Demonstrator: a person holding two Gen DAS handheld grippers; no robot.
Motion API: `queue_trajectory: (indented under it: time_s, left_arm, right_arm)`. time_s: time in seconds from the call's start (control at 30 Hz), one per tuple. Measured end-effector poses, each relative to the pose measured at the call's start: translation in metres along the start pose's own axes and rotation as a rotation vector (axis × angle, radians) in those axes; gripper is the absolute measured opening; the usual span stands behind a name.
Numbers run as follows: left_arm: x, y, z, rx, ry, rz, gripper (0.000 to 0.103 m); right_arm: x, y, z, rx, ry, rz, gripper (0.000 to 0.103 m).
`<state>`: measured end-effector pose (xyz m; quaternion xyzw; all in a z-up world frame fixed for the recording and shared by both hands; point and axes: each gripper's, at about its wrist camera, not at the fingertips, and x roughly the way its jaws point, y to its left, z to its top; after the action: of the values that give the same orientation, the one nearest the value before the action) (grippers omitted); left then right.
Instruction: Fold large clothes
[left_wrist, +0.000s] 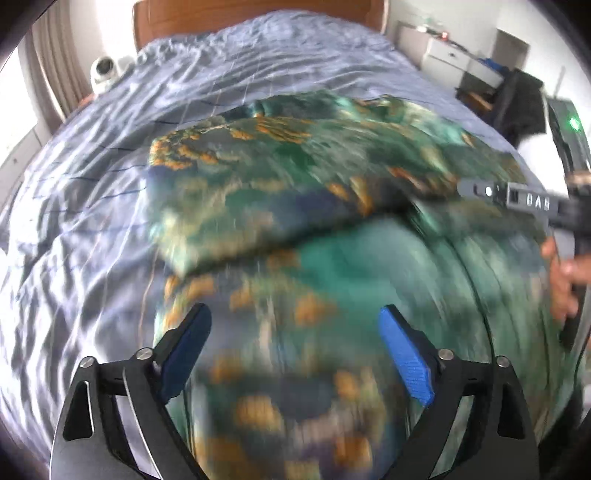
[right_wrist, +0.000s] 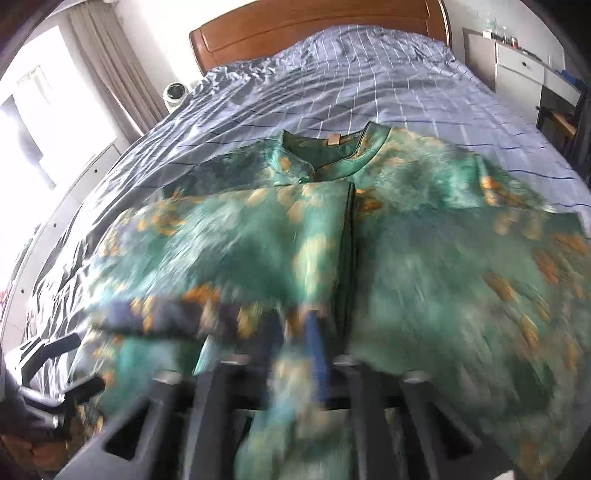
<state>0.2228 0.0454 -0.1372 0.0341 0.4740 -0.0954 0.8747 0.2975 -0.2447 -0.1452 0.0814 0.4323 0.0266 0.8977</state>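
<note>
A large green jacket (right_wrist: 424, 258) with orange-gold motifs and a stand-up collar (right_wrist: 332, 155) lies spread on the bed, one side folded over its front. In the left wrist view my left gripper (left_wrist: 295, 332) hovers just above the jacket (left_wrist: 295, 177), jaws wide apart, blue pads (left_wrist: 406, 354) bare and nothing between them. My right gripper (right_wrist: 286, 360) sits at the jacket's near hem, and blurred fabric drapes over and between its fingers, hiding the pads. From the left wrist view the right gripper (left_wrist: 517, 199) reaches in from the right edge, held by a hand (left_wrist: 565, 280).
The bed (right_wrist: 332, 85) has a wrinkled blue-grey checked sheet and a wooden headboard (right_wrist: 314, 26). A white round object (right_wrist: 174, 94) sits at the far left bedside by the curtain. White cabinets (right_wrist: 524, 66) stand at the far right. Both views are motion-blurred.
</note>
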Motion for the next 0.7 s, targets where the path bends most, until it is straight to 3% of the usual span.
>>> queue_trajectory:
  time_s: [0.03,0.2,0.27,0.37,0.5,0.7]
  left_arm:
    - [-0.008,-0.003,-0.011,0.011,-0.012,0.013,0.097]
    - [-0.033,-0.013,-0.056,0.019,-0.016,0.052,0.097]
    - [-0.038,-0.014,-0.067,0.016,-0.008,0.054,0.097]
    - [-0.042,-0.016,-0.081,0.028,-0.013,0.072,0.097]
    - [-0.035,-0.016,-0.094,0.025,0.001,0.091,0.098]
    - [-0.017,-0.019,-0.106,0.035,0.016,0.114,0.102]
  right_arm:
    - [-0.011,0.001,-0.009,-0.015,-0.003,-0.011,0.049]
    - [-0.066,0.003,-0.06,-0.13,-0.017,-0.08,0.052]
    - [-0.085,-0.001,-0.078,-0.15,-0.029,-0.118,0.068]
    - [-0.115,0.0,-0.107,-0.162,-0.08,-0.181,0.078]
    - [-0.146,-0.005,-0.14,-0.124,-0.134,-0.237,0.08]
    - [-0.172,-0.012,-0.179,0.016,-0.153,-0.212,0.08]
